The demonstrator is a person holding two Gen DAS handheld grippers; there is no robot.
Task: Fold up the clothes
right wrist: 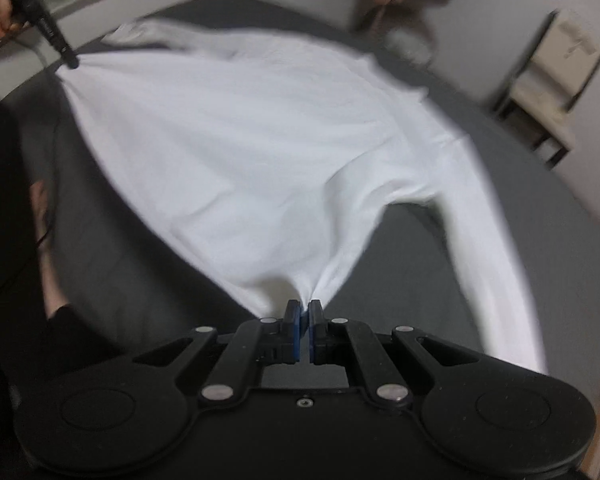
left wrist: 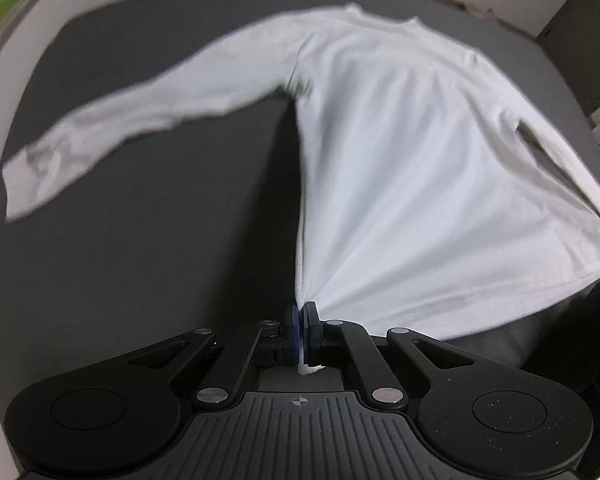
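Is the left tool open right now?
No, the left tool is shut on the bottom corner of the white shirt.

A white long-sleeved shirt (left wrist: pixel 400 152) lies spread out on a dark grey tabletop (left wrist: pixel 140 240), collar at the far edge. Its sleeves angle outward, and both hem corners are bunched into taut, fanning creases.
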